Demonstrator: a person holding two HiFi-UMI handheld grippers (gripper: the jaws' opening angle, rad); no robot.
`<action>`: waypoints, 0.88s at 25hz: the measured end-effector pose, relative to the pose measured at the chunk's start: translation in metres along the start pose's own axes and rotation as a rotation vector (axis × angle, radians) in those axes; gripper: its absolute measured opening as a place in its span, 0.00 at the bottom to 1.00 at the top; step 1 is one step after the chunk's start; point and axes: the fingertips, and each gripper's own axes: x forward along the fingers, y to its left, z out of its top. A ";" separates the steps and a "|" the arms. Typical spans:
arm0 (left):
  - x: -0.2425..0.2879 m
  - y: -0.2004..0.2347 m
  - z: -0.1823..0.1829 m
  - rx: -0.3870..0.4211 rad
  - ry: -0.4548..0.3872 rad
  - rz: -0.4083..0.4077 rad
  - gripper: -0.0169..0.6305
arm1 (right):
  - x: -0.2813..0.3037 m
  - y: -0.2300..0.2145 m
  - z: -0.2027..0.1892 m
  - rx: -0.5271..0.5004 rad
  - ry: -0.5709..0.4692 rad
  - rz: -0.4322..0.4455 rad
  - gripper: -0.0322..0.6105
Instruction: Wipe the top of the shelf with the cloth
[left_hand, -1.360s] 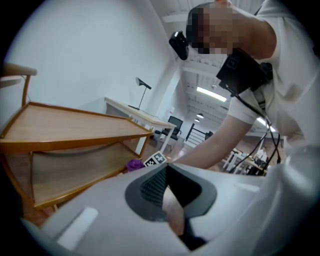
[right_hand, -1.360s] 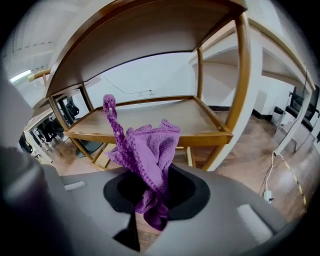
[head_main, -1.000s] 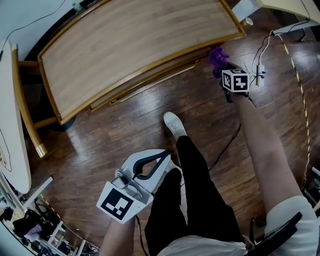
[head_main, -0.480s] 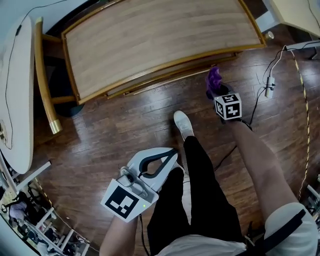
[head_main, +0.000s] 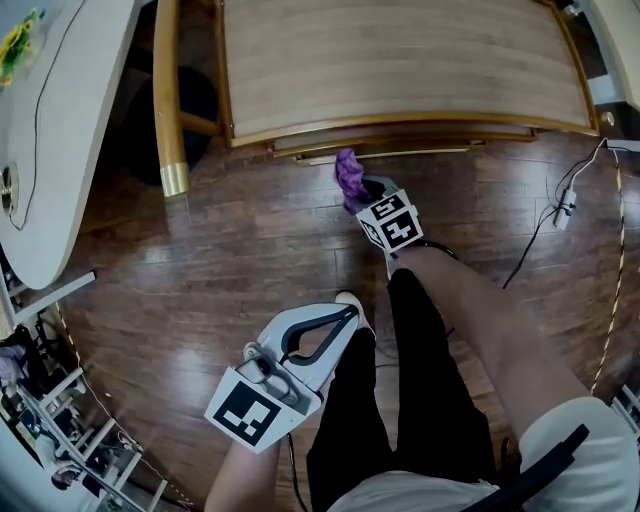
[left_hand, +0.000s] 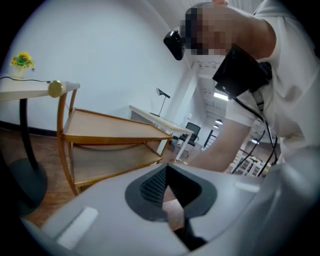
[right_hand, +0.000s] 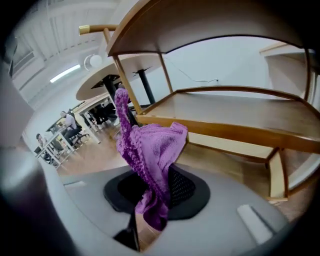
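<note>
1. The right tool (right_hand: 152, 186) pinches a crumpled purple terry cloth (right_hand: 150, 150), which stands up out of its jaws and hangs a little below them.
2. Ahead of this tool is the light wooden shelf unit with golden-brown rails (right_hand: 235, 117). Its top board is above the tool, and the cloth is clear of it.
3. In the head view, the right tool (head_main: 363, 192) and the cloth (head_main: 348, 172) are low over the dark plank floor (head_main: 220, 250), just before the shelf's (head_main: 400, 60) front edge.
4. The left tool (left_hand: 170, 187) is pressed together at the tips and holds nothing. It is well back from the shelf, beside the person's black-trousered leg (head_main: 350, 420).
</note>
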 end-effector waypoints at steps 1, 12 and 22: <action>-0.006 0.004 -0.002 -0.009 -0.005 0.019 0.05 | 0.011 0.012 0.007 -0.007 0.002 0.022 0.20; -0.039 0.026 -0.031 -0.079 -0.022 0.076 0.05 | 0.089 0.070 0.042 -0.013 0.025 0.095 0.20; -0.007 0.009 -0.023 -0.022 0.025 -0.013 0.05 | 0.049 0.000 0.036 0.069 0.006 -0.019 0.20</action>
